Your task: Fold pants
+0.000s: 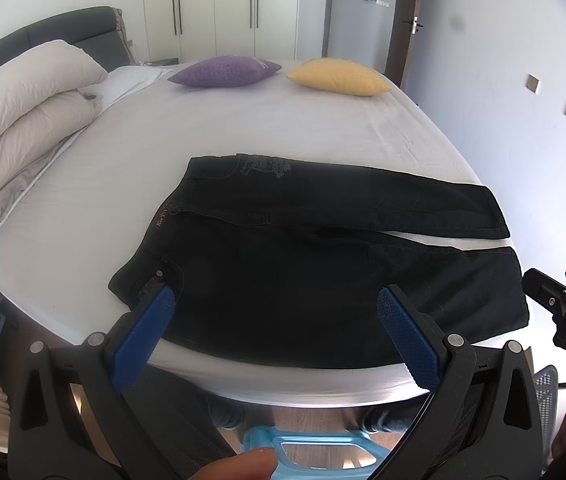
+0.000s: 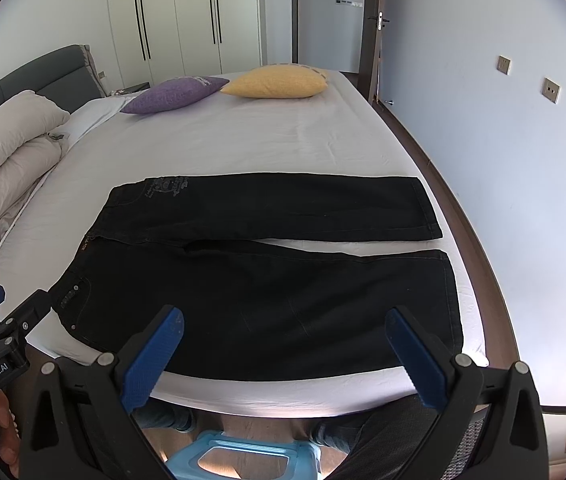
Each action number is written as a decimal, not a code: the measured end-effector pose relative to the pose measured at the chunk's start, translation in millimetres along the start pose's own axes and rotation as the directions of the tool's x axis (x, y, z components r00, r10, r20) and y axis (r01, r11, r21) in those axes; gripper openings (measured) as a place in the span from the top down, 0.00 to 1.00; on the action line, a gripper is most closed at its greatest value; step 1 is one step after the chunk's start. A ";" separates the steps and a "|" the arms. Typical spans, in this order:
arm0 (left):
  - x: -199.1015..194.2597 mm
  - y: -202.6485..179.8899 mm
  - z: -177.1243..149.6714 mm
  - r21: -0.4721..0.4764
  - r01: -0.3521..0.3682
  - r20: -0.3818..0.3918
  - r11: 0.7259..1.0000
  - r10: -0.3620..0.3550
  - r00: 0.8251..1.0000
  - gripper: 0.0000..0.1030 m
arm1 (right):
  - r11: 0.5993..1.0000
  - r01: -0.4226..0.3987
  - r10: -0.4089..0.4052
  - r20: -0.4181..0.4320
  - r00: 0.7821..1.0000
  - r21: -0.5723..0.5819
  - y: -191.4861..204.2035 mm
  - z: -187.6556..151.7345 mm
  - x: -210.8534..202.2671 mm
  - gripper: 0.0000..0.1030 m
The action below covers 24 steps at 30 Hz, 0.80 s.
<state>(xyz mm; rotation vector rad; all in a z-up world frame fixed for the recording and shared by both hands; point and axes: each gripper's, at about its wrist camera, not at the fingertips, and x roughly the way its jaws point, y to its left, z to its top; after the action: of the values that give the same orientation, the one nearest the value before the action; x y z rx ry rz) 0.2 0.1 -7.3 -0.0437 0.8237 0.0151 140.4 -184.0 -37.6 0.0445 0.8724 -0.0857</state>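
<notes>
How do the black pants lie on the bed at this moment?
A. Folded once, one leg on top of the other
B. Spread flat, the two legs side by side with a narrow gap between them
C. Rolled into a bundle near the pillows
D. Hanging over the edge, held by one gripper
B: the pants lie flat on the bed, a strip of white sheet shows between the legs, and both the left gripper and the right gripper are open and hold nothing.

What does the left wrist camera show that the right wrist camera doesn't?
Only the left wrist view shows the right gripper at its right edge. Only the right wrist view shows the left gripper at its left edge and the bed's right edge with floor. Both share black pants flat on the bed, purple pillow, yellow pillow.
</notes>
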 end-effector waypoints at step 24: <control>0.8 -1.0 -0.5 0.000 -0.001 -0.002 1.000 0.001 1.000 0.00 | 1.000 0.003 -0.003 -0.002 1.000 -0.004 -2.2 1.2 0.6 0.00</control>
<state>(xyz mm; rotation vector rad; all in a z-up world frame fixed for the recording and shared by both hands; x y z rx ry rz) 0.4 -0.9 -8.1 -0.0433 0.8260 0.0163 141.5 -186.3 -37.3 0.0396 0.8747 -0.0867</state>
